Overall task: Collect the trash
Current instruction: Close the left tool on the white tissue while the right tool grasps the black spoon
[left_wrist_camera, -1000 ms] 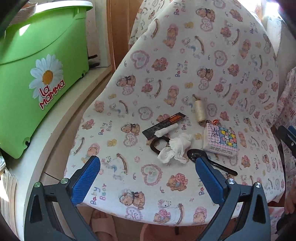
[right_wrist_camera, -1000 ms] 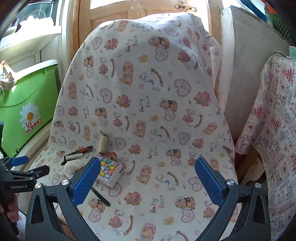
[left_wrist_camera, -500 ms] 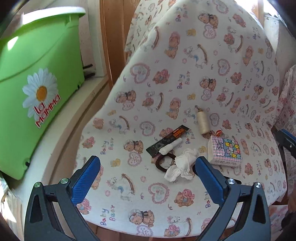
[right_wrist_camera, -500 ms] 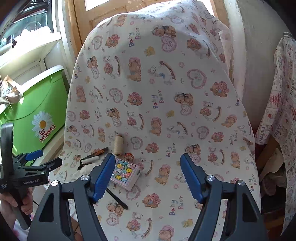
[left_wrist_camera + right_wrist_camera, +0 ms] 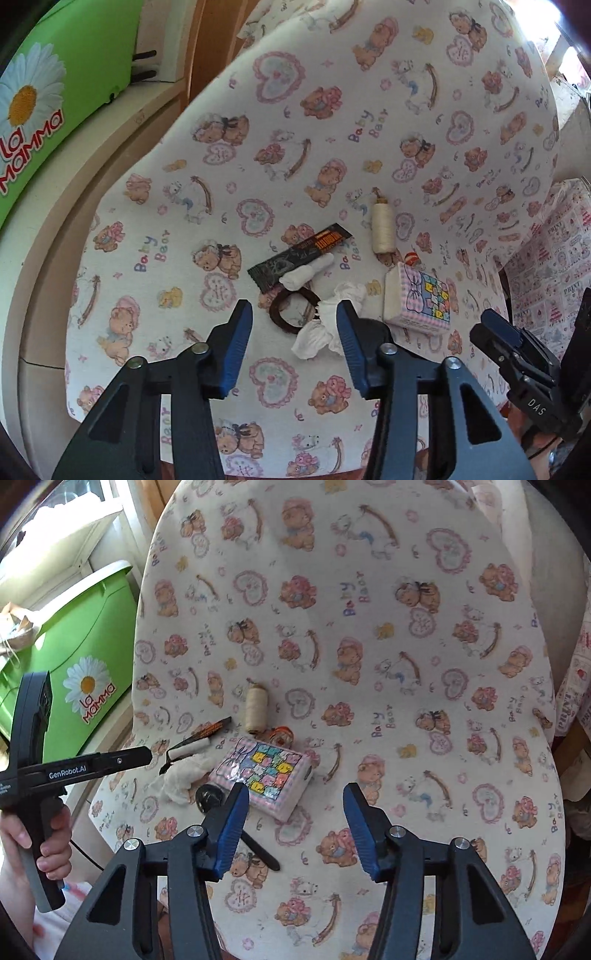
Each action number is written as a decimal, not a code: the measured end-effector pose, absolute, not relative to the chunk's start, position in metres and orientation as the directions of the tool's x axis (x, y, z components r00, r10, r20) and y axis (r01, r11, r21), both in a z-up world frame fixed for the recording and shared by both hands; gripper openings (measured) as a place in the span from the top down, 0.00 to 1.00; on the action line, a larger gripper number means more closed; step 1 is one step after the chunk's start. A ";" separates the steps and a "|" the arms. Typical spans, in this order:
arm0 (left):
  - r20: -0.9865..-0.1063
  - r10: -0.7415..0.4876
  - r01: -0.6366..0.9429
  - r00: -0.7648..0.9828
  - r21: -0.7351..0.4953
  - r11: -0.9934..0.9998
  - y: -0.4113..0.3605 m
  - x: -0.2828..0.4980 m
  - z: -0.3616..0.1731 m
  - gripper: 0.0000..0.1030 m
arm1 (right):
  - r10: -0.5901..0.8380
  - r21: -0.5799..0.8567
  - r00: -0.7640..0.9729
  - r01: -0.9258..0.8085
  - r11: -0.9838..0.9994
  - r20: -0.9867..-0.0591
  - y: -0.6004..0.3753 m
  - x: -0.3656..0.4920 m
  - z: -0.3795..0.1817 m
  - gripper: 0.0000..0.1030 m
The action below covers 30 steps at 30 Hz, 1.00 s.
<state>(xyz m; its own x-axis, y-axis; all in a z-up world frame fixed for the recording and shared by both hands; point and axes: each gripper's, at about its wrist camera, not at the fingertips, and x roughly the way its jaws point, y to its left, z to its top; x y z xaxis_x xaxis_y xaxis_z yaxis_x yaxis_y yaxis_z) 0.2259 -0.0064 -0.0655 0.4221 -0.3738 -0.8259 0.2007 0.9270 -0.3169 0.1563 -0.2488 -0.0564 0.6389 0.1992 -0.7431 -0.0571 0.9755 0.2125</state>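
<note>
A crumpled white tissue (image 5: 325, 325) lies on the chair seat, also in the right wrist view (image 5: 184, 773). A black snack wrapper (image 5: 299, 254) and a small rolled white paper (image 5: 306, 275) lie just behind it. My left gripper (image 5: 293, 339) is open and hovers right over the tissue, its right finger beside it. My right gripper (image 5: 293, 830) is open and empty, in front of a pastel tissue pack (image 5: 266, 771). The green bin (image 5: 70, 657) stands at the left.
A brown hair tie (image 5: 293, 310), a cream thread spool (image 5: 382, 229), a small orange spool (image 5: 280, 734) and a black-handled tool (image 5: 229, 819) also lie on the bear-print chair cover (image 5: 369, 664). A wooden ledge (image 5: 74, 184) runs under the bin.
Both grippers have moved forward toward the seat and their jaws have narrowed. The left one now sits over the tissue.
</note>
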 end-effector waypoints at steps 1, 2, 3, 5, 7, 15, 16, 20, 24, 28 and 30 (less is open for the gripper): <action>-0.826 -0.380 0.214 0.416 -0.318 0.924 -0.009 0.224 -0.067 0.59 | 0.201 0.206 0.635 -0.067 0.976 -0.746 -0.245 0.156 -0.058 0.45; -0.827 -0.386 0.231 0.410 -0.315 0.921 -0.013 0.221 -0.068 0.59 | 0.204 0.203 0.631 -0.076 0.976 -0.749 -0.241 0.156 -0.059 0.45; -0.829 -0.390 0.251 0.402 -0.310 0.917 -0.018 0.220 -0.070 0.59 | 0.208 0.202 0.627 -0.082 0.976 -0.751 -0.239 0.156 -0.060 0.45; -0.833 -0.388 0.292 0.394 -0.287 0.913 -0.028 0.216 -0.072 0.59 | 0.221 0.208 0.619 -0.094 0.974 -0.754 -0.235 0.157 -0.062 0.46; -0.843 -0.366 0.338 0.395 -0.237 0.911 -0.040 0.214 -0.078 0.58 | 0.236 0.214 0.607 -0.110 0.971 -0.759 -0.232 0.157 -0.064 0.48; -0.838 -0.272 0.419 0.473 -0.058 0.906 -0.061 0.203 -0.081 0.95 | 0.242 0.160 0.546 -0.195 0.968 -0.802 -0.208 0.157 -0.082 0.57; -0.830 -0.271 0.415 0.488 -0.053 0.908 -0.061 0.201 -0.078 0.96 | 0.237 0.149 0.546 -0.200 0.968 -0.804 -0.206 0.158 -0.083 0.60; -0.791 -0.301 0.376 0.532 -0.098 0.921 -0.042 0.195 -0.058 0.96 | 0.256 0.151 0.545 -0.231 0.961 -0.799 -0.195 0.161 -0.084 0.61; -0.757 -0.353 0.337 0.549 -0.186 0.923 -0.018 0.191 -0.039 0.96 | 0.242 0.121 0.536 -0.251 0.960 -0.809 -0.178 0.169 -0.090 0.63; -0.757 -0.303 0.292 0.578 -0.155 0.944 0.002 0.190 -0.027 0.96 | 0.189 0.081 0.534 -0.220 0.972 -0.824 -0.172 0.176 -0.093 0.71; -0.757 -0.293 0.269 0.584 -0.160 0.950 0.011 0.191 -0.025 0.96 | 0.178 0.055 0.546 -0.234 0.971 -0.819 -0.167 0.177 -0.094 0.82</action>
